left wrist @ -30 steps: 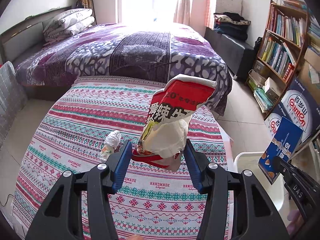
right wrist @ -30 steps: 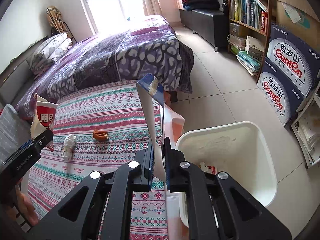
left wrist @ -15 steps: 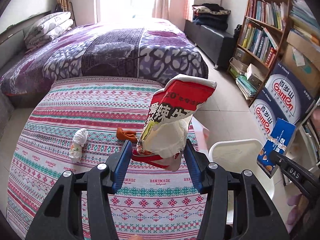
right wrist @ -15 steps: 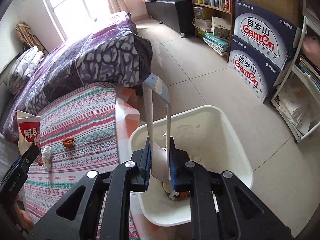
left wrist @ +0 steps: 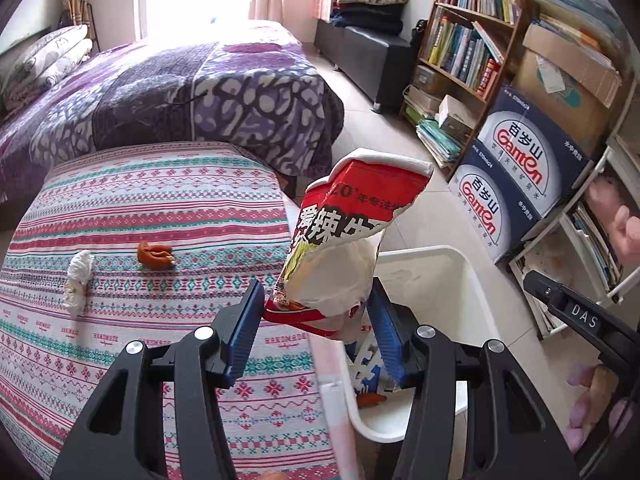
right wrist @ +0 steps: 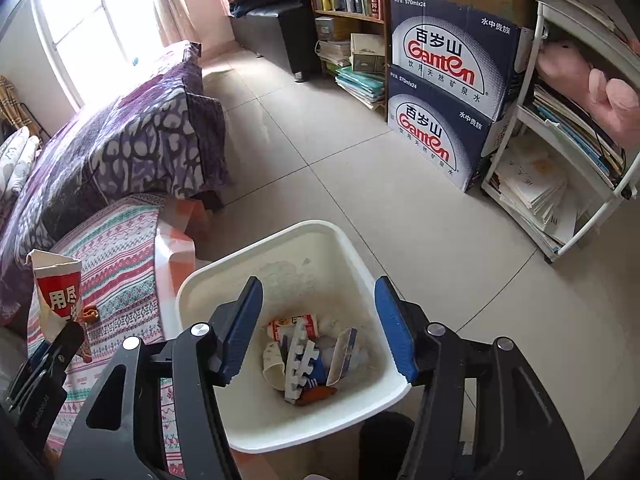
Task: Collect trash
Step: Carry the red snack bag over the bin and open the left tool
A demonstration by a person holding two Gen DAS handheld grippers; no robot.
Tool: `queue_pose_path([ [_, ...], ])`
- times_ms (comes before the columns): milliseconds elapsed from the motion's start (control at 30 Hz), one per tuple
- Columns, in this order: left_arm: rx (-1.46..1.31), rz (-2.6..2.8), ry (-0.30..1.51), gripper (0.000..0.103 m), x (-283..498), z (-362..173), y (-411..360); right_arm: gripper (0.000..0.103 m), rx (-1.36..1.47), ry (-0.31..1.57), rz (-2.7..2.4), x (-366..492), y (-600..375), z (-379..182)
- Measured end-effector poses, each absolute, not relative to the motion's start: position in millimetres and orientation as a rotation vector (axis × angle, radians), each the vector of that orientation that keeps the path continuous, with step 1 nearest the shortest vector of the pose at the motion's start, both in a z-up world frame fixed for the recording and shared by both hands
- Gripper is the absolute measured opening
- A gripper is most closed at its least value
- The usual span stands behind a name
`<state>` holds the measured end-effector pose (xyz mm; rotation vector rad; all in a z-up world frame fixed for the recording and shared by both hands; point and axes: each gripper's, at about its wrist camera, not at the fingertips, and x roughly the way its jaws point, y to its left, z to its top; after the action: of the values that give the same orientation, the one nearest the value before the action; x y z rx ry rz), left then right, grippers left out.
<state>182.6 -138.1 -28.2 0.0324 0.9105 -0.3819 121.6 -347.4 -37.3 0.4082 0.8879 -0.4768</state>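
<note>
Striped-cloth table [left wrist: 140, 208] sits next to the white bin [right wrist: 280, 420], which has wrappers piled in the bottom. Left gripper [left wrist: 316, 332] is clamped on a red snack bag [left wrist: 344, 240] right at the table's right edge. Right gripper [right wrist: 320, 328] hangs spread wide over the bin, holding nothing. Orange peel [left wrist: 154, 255] and a crumpled tissue [left wrist: 78, 278] lie mid-table.

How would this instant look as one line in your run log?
right gripper: open over white bin | left gripper: shut on red snack bag | wrapper in bin
</note>
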Motion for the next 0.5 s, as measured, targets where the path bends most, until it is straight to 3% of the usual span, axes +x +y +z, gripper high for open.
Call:
queue_pose_path([
  [200, 0.064, -0.481, 0.927, 0.053, 170.5, -32.3, -168.2, 0.068, 0.442, 0.863, -0.535, 107.5, -370.0, -33.0],
  [500, 0.054, -0.661, 0.989, 0.059, 158.7, -40.6, -201.4, 0.070, 0.473, 0.827, -0.576, 97.1, -383.7, -28.2],
])
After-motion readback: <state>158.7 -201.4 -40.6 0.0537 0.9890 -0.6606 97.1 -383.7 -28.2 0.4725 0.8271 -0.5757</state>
